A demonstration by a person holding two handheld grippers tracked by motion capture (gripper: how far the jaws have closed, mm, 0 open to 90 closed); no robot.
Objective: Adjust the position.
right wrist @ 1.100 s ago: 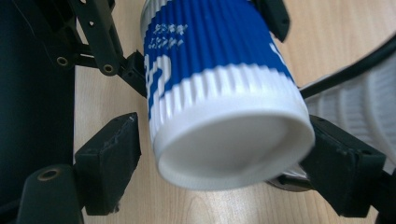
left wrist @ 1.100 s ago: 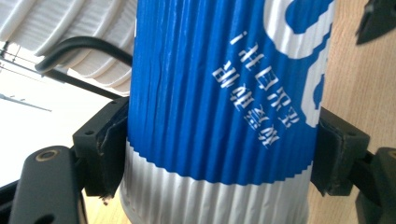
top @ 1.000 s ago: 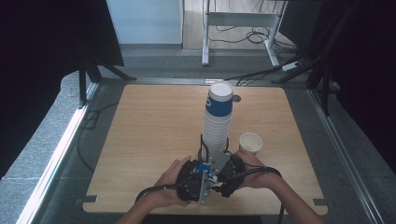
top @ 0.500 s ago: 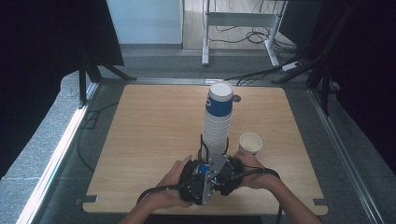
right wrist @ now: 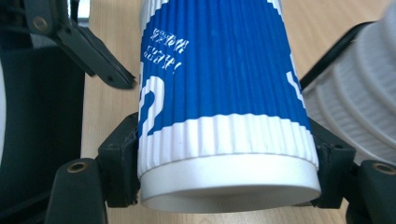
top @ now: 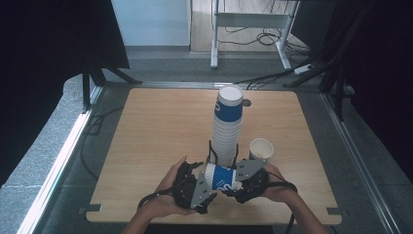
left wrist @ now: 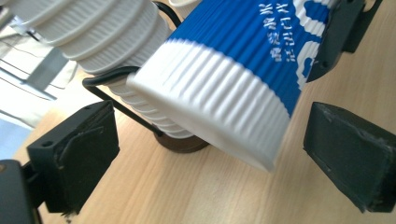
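A pale wooden worktop (top: pixel 160 126) stands on grey flooring, with dark screens at both sides and cables behind it.

Left claw (top: pixel 195 191): the jaws have just been opening and now stand apart. In the left gripper view both pads are clear of the blue-and-white ribbed cup (left wrist: pixel 243 88), whose closed bottom end lies between them without contact.

The cup (top: pixel 221 178) lies on its side above the near edge of the worktop, between the two hands.

Right claw (top: pixel 243 181): the jaws have just been closing and are now clamped on the cup near its rim; in the right gripper view the pads press both flanks of the white band.

Risks, as judged:
- The cup hangs from a single grip at one end. The unsupported end could sag or swing and strike the tall stack of cups (top: pixel 227 129) in its wire holder (top: pixel 212 150) just behind.
- A knock could tip the stack or topple the single open cup (top: pixel 260 148) to the right.
- Excess clamping could crush the paper rim; too little could let the ribbed wall slip.
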